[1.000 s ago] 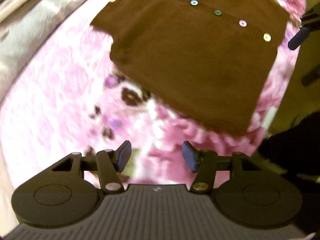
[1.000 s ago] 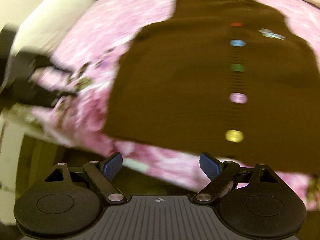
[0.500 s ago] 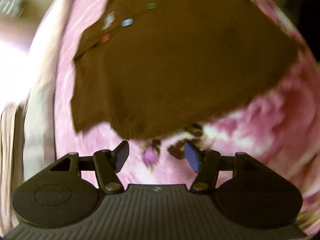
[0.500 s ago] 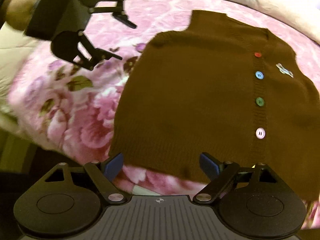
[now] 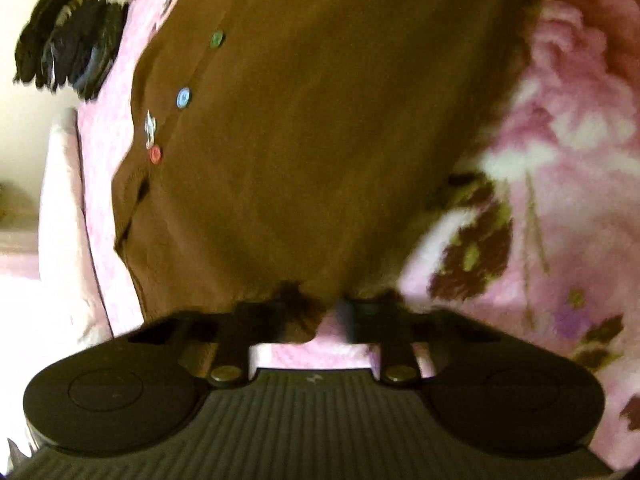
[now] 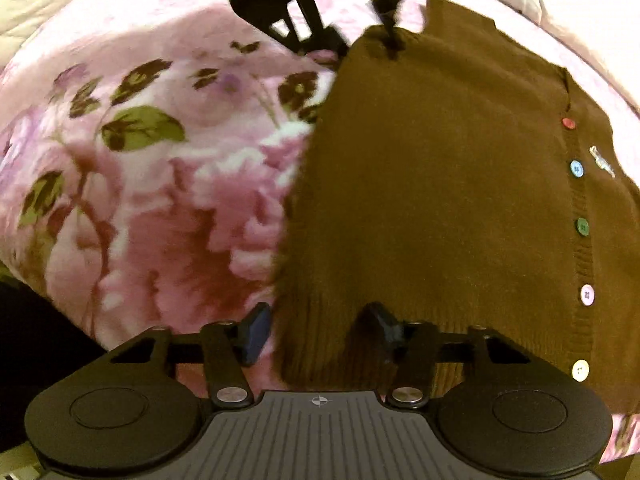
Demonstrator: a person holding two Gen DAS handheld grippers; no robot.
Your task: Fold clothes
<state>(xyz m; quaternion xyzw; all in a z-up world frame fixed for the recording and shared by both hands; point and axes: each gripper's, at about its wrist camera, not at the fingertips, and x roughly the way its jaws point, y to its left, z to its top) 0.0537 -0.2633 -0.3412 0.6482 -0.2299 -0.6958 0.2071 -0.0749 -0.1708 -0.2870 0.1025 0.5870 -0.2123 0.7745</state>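
Pink floral blanket (image 6: 168, 184) covers the bed, brown vest (image 6: 432, 184) lying flat on it, buttoned, coloured buttons (image 6: 576, 169) in a row down the front. Left claw (image 5: 316, 312) at a shoulder corner of the vest, fingers close together with a bit of knit between them; blurry, can't tell if it's clamped. Right claw (image 6: 320, 330) spread wide, straddling the ribbed hem corner, fabric between fingers, not pinched. Dark clothes pile (image 5: 68, 36) near the bed's far edge.
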